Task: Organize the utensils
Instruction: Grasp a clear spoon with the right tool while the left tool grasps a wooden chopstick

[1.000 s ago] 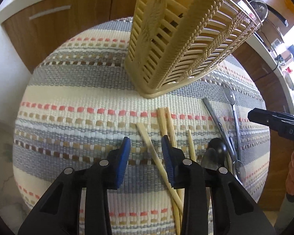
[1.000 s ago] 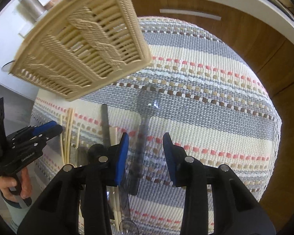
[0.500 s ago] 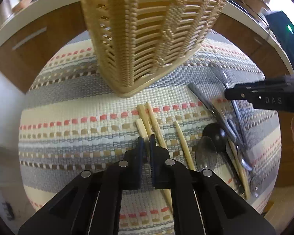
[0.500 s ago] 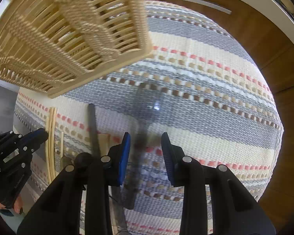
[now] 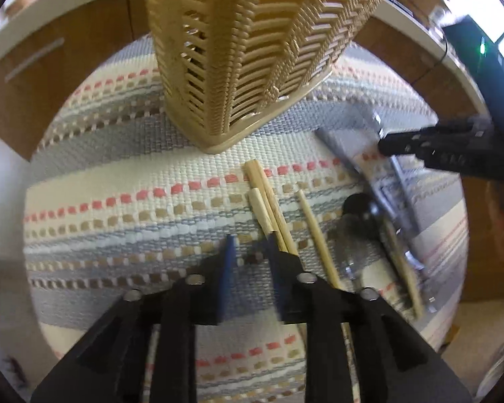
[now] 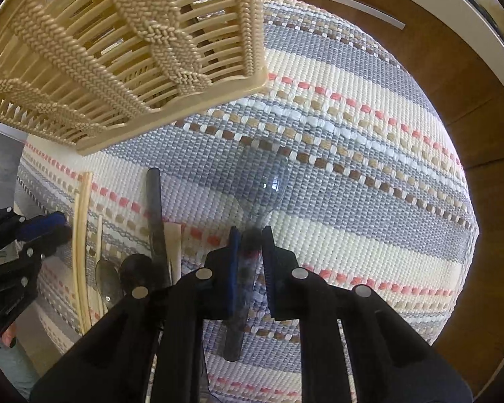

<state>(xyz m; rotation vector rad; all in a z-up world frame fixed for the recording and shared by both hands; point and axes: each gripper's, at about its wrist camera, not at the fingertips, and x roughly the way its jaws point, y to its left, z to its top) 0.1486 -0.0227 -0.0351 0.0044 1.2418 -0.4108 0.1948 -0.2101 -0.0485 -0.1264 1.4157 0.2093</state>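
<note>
Ahead of the left gripper (image 5: 250, 247), whose jaws stand slightly parted with nothing between them, wooden chopsticks (image 5: 268, 201) lie on the striped mat (image 5: 117, 208), just right of its right pad; a woven basket (image 5: 245, 43) stands beyond. From the right wrist view, the right gripper (image 6: 250, 245) is clamped on a clear plastic spoon (image 6: 263, 181), bowl pointing forward.

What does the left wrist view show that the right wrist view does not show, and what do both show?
Only the left wrist view shows the left tongs head-on, slightly apart with nothing between them, and the ends of three chopsticks just ahead of them.

Only the right wrist view shows the right tongs shut on the handle of a clear plastic spoon, its bowl lying on the mat.

Both show the woven basket, the striped mat, loose chopsticks and a black spoon.
</note>
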